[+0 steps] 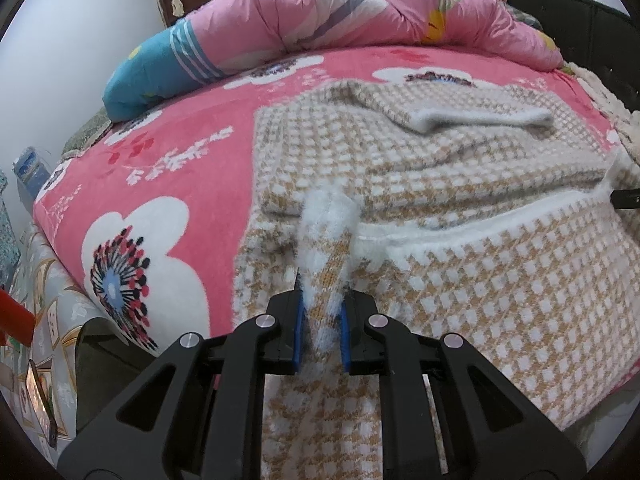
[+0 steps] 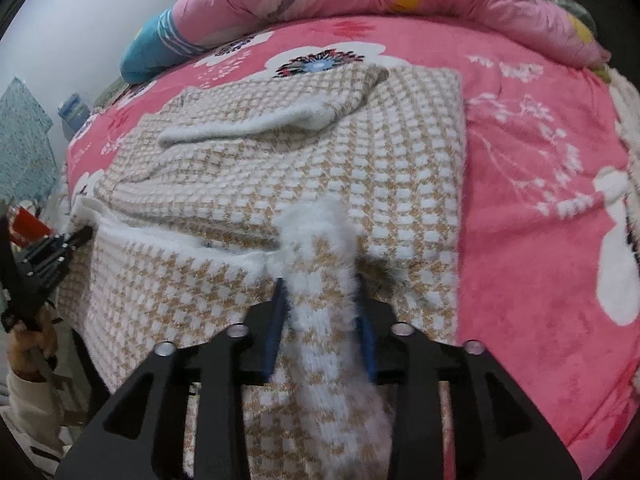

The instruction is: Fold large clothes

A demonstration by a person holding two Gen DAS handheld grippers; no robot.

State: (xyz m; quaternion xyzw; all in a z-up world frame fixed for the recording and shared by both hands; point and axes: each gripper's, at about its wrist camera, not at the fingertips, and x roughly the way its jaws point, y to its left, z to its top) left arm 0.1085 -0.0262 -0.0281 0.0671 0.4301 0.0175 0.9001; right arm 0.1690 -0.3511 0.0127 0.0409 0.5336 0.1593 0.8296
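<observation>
A tan-and-white checked knit sweater [image 1: 460,184] lies on the pink flowered bed, sleeves folded across it with a white cuff [image 1: 480,118] on top. My left gripper [image 1: 322,312] is shut on the sweater's fuzzy white bottom hem near its left corner and holds it raised. My right gripper [image 2: 322,312] is shut on the same hem of the sweater [image 2: 320,152] near its right corner. The hem runs lifted between both grippers. The left gripper also shows at the left edge of the right wrist view [image 2: 76,238].
The pink flowered blanket [image 1: 168,184] covers the bed. A rolled pink and blue quilt [image 1: 340,12] lies along the far side. A dark headboard [image 1: 592,40] stands at right. A floor with clutter lies beyond the bed's left edge [image 1: 36,320].
</observation>
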